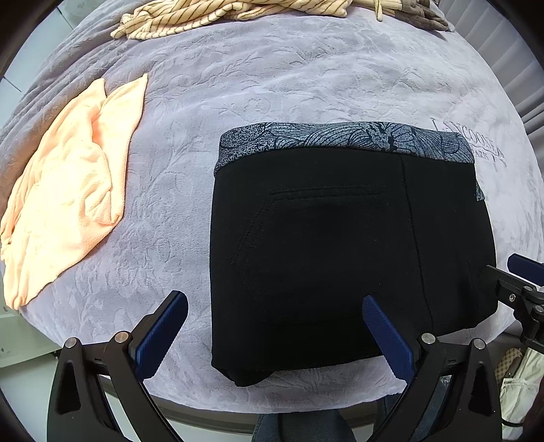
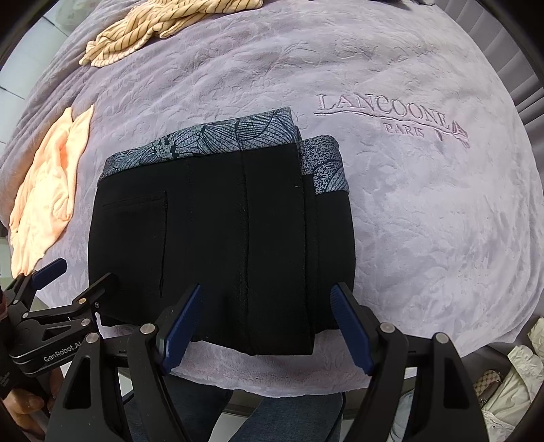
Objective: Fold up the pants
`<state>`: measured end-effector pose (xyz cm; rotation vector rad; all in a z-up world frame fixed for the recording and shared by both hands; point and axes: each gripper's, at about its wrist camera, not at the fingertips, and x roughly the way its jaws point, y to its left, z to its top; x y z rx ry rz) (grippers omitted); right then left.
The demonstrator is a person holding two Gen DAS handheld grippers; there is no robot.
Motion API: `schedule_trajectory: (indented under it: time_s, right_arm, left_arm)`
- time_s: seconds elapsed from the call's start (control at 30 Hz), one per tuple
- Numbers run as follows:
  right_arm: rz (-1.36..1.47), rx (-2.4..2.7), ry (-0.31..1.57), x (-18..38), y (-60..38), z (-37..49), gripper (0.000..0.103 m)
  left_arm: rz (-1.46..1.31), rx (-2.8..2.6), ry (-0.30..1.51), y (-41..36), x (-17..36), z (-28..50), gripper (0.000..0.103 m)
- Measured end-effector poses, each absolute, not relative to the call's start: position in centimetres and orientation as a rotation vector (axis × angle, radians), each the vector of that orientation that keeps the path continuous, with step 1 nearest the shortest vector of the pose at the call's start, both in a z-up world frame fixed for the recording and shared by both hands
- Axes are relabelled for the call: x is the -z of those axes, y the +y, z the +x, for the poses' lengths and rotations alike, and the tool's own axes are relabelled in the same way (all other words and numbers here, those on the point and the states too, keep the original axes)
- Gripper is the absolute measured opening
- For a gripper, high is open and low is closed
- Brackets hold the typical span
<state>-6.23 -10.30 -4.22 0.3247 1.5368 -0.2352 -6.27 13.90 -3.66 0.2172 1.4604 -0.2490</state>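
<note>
The black pants (image 1: 340,258) lie folded into a compact rectangle on the lilac blanket (image 1: 272,78), with a grey-blue patterned waistband (image 1: 340,137) along the far edge. They also show in the right wrist view (image 2: 217,238). My left gripper (image 1: 275,329) is open and empty, hovering over the pants' near left corner. My right gripper (image 2: 265,323) is open and empty over the near edge of the pants. The right gripper shows at the right edge of the left wrist view (image 1: 523,285), and the left gripper at the left of the right wrist view (image 2: 78,275).
A peach cloth (image 1: 68,190) lies crumpled left of the pants. A cream striped garment (image 1: 204,13) lies at the far edge of the blanket. Embroidered lettering (image 2: 380,115) marks the blanket to the right. Bags (image 2: 503,384) sit below the near right edge.
</note>
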Motion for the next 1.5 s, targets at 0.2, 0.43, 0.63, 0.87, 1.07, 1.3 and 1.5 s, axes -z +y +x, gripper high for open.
schedule_trajectory:
  time_s: [0.2,0.43,0.63,0.87,1.07,1.3,1.5]
  right_arm:
    - [0.323,0.233,1.543,4.3,-10.3,-6.0,0.079]
    - [0.325,0.230,1.546,4.5,-10.3,-5.9,0.079]
    - [0.327,0.233,1.546,4.5,-10.3,-5.8,0.079]
    - [0.310,0.238,1.545,4.6,-10.3,-5.7,0.079]
    - [0.283,0.239,1.547,4.6,-10.3,-5.3,0.079]
    - [0.281,0.235,1.556,4.9,-10.0,-5.2,0.079]
    - [0.273,0.232,1.560,5.1,-9.7,-5.1,0.079]
  left_arm:
    - [0.218,0.253,1.460,13.7,3.7,-6.2,0.103]
    - [0.220,0.251,1.461,13.4,3.7,-6.2,0.103]
    - [0.221,0.245,1.465,13.1,3.9,-6.2,0.103]
    - [0.217,0.239,1.468,13.0,4.0,-6.0,0.103]
    - [0.222,0.239,1.465,12.9,4.0,-5.9,0.103]
    - [0.221,0.226,1.460,12.5,4.1,-6.1,0.103]
    - [0.228,0.226,1.461,12.2,4.3,-6.2,0.103]
